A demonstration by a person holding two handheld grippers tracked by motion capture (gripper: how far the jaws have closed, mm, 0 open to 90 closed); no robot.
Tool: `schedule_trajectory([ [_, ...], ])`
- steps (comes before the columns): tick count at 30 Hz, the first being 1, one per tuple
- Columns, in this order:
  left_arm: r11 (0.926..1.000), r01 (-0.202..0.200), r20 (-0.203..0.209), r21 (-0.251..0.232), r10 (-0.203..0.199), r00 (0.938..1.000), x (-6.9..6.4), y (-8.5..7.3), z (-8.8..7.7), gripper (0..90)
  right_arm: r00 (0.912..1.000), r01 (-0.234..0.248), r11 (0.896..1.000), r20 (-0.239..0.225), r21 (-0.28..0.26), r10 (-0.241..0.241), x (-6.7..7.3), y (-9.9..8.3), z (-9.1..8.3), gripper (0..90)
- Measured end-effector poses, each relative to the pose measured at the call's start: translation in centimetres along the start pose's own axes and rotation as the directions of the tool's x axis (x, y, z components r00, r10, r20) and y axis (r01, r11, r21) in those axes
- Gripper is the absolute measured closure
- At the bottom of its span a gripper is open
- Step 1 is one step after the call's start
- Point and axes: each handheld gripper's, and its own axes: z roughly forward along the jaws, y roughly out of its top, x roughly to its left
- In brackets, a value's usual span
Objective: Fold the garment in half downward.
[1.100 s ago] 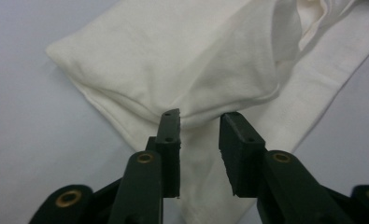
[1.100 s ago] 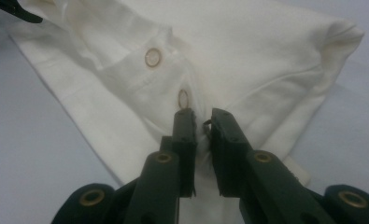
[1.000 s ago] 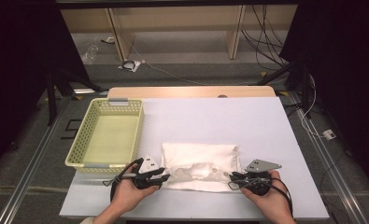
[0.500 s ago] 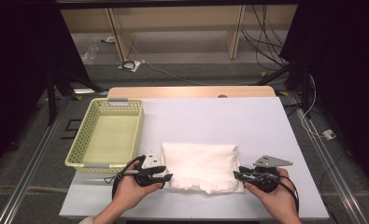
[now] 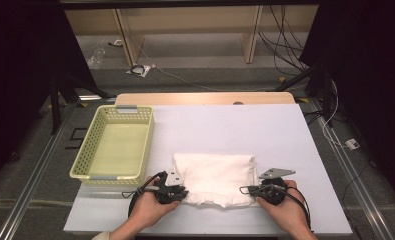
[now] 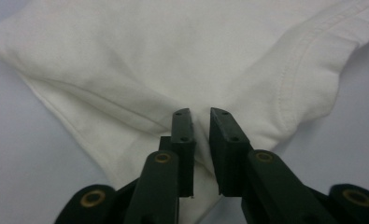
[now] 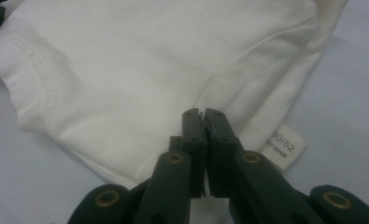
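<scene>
Folded white garment [image 5: 215,177] lies at the near middle of the desk [image 5: 225,125], long axis running 9 to 3 o'clock across the person's front. Shape is a rounded rectangle, several soft layers thick, edges puffy. Fabric is a matte white knit. In the left gripper view a double-stitched hem [image 6: 308,51] curves along the edge toward 2 o'clock, with a diagonal fold crease running from 10 toward 5. In the right gripper view a small white size label [image 7: 285,147] with grey print sticks out of the edge at 4 o'clock, lying flat on the desk.

Left tongs [image 5: 181,192] sit at the garment's 8 o'clock corner; they have just been closing, and a narrow pinch of cloth stands between the pads. Right tongs [image 5: 245,190] sit at the 4 o'clock corner; they too have just been closing and are clamped tight on a ridge of fabric, pads nearly meeting.

A pale yellow perforated plastic basket [image 5: 80,165] stands at 10 o'clock from the garment, just beside it but apart. The desk surface is smooth and white.
</scene>
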Motion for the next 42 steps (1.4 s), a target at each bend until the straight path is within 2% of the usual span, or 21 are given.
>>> schedule_trajectory([
  [2, 0.9999, 0.014, 0.001, -0.003, -0.014, 0.9999, 0.1, -0.1, 0.0, 86.0, 1.0000, 0.000, 1.000, 0.004, 0.001, 0.000, 0.1, 0.0, 0.0, 90.0],
  [8, 0.9990, 0.041, -0.002, -0.019, -0.041, 0.9992, 0.6, 0.0, -0.6, 87.3, 0.9999, 0.008, 1.000, 0.014, -0.016, -0.008, 0.1, 0.1, -0.2, 90.0],
  [12, 0.9986, 0.046, -0.011, -0.027, -0.046, 0.9989, 0.9, 0.1, -0.8, 87.3, 0.9994, 0.025, 0.999, 0.024, -0.029, -0.024, 0.3, 0.3, -0.4, 90.0],
  [14, 0.9987, 0.046, -0.012, -0.023, -0.046, 0.9989, 0.9, 0.0, -0.8, 87.4, 0.9992, 0.032, 0.999, 0.026, -0.018, -0.031, 0.4, 0.2, -0.3, 90.0],
  [21, 0.9986, 0.048, -0.011, -0.021, -0.048, 0.9988, 0.9, -0.4, -0.8, 87.2, 0.9995, 0.022, 1.000, 0.021, -0.004, -0.022, 0.3, -0.1, -0.2, 90.0],
  [26, 0.9973, 0.048, -0.018, -0.055, -0.049, 0.9986, 0.8, -0.6, -1.1, 85.5, 0.9998, 0.016, 1.000, 0.011, -0.021, -0.016, 0.2, -0.1, -0.4, 89.7],
  [29, 0.9947, 0.043, -0.044, -0.093, -0.048, 0.9979, 0.8, -0.6, -1.9, 78.8, 0.9998, 0.021, 0.997, 0.010, -0.081, -0.020, 0.2, 0.0, -1.0, 82.3],
  [33, 0.9832, 0.071, -0.064, -0.168, -0.083, 0.9945, 1.1, -0.7, -2.8, 61.1, 0.9984, 0.056, 0.982, 0.020, -0.182, -0.053, -0.1, 0.2, -1.3, 69.9],
  [36, 0.9788, 0.104, -0.058, -0.176, -0.116, 0.9916, 1.0, -1.0, -3.0, 49.3, 0.9969, 0.078, 0.967, 0.030, -0.244, -0.072, -0.5, 0.3, -1.2, 60.4],
  [38, 0.9779, 0.127, -0.064, -0.166, -0.139, 0.9882, 0.9, -1.2, -2.9, 41.4, 0.9961, 0.086, 0.960, 0.040, -0.266, -0.078, -0.7, 0.3, -1.2, 55.9],
  [42, 0.9767, 0.141, -0.061, -0.161, -0.153, 0.9864, 0.9, -1.5, -2.6, 34.7, 0.9959, 0.087, 0.951, 0.049, -0.298, -0.076, -1.1, 0.5, -1.2, 48.7],
])
